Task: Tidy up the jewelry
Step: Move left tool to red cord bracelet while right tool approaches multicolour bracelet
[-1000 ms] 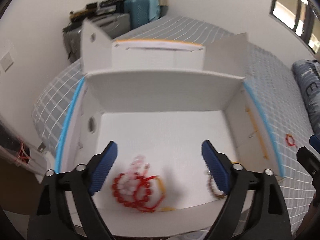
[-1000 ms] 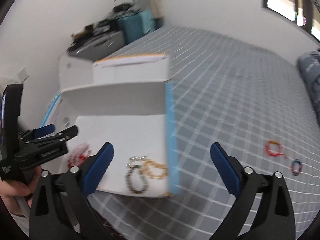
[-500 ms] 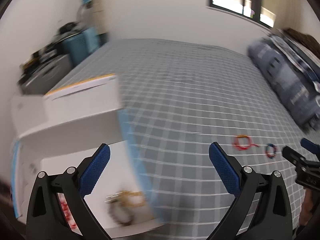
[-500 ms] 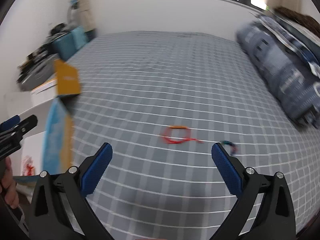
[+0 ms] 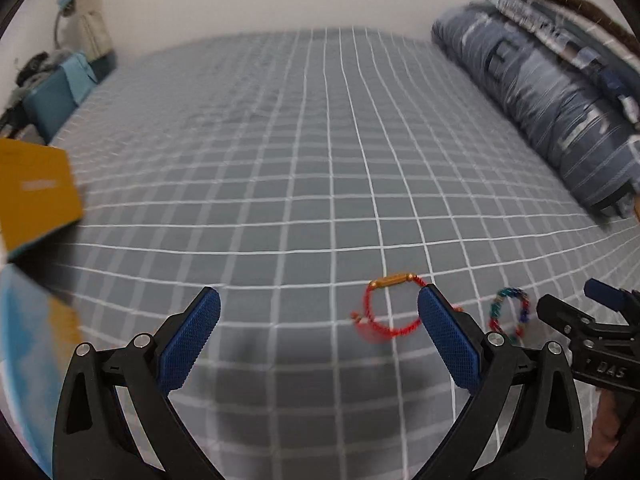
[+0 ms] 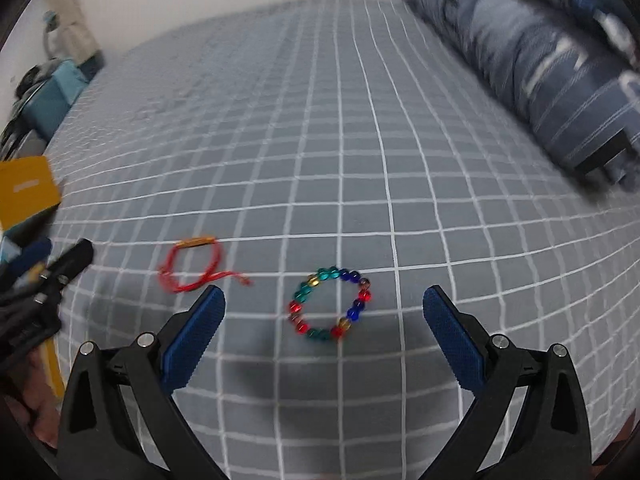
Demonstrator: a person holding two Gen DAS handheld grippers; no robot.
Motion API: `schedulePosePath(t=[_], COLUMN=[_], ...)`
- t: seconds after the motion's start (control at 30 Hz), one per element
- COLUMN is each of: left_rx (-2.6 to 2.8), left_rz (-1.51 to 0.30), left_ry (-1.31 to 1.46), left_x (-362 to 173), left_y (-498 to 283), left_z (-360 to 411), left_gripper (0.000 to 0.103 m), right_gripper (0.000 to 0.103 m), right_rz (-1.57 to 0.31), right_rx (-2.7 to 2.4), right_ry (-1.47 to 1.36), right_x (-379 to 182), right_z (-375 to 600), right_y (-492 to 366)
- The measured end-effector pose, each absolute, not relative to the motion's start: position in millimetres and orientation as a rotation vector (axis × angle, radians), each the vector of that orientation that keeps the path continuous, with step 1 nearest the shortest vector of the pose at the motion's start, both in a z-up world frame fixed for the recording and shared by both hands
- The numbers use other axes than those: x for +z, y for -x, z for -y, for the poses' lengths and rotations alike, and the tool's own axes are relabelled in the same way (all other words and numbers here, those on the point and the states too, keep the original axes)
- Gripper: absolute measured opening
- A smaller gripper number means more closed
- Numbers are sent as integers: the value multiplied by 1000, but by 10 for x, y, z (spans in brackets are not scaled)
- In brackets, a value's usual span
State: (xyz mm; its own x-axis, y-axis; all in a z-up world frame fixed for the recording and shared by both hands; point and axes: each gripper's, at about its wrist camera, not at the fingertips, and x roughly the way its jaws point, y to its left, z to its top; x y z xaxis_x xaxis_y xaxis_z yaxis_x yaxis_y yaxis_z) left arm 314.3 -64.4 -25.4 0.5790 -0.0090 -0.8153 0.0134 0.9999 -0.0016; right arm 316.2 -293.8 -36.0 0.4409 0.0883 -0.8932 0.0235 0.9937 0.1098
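A red cord bracelet (image 5: 390, 307) with a gold tube lies on the grey checked bed, just inside my left gripper's right finger; it also shows in the right wrist view (image 6: 191, 267). A multicoloured bead bracelet (image 6: 330, 309) lies flat to its right, between my right gripper's fingers; in the left wrist view it (image 5: 509, 312) shows partly behind the finger. My left gripper (image 5: 318, 322) is open and empty above the bed. My right gripper (image 6: 323, 326) is open and empty above the bead bracelet.
The box's yellow flap (image 5: 34, 190) and blue edge (image 5: 24, 344) sit at the far left. A rolled blue striped quilt (image 5: 560, 92) lies along the right side of the bed (image 5: 300, 140). Blue luggage (image 5: 56, 92) stands beyond the bed's far left corner.
Both grippers have swung right, away from the white box with jewelry in it, and now hover over the two bracelets on the bed. Both stayed open.
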Motion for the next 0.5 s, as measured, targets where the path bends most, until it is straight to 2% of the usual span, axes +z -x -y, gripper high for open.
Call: schedulePosePath(t=[0.23, 0.5], left_rx=[-38, -69], left_rz=[-1013, -1027], left_ry=[-32, -41], left_x=[-760, -965], left_y=[-3565, -3605], left_z=[863, 901], left_gripper=[97, 96], right_gripper=[95, 95], right_rz=[-1166, -1153], right_rx=[69, 82], right_ry=[-62, -58], right_x=[-783, -1045], right_z=[2908, 2845], right_y=[-3443, -3418])
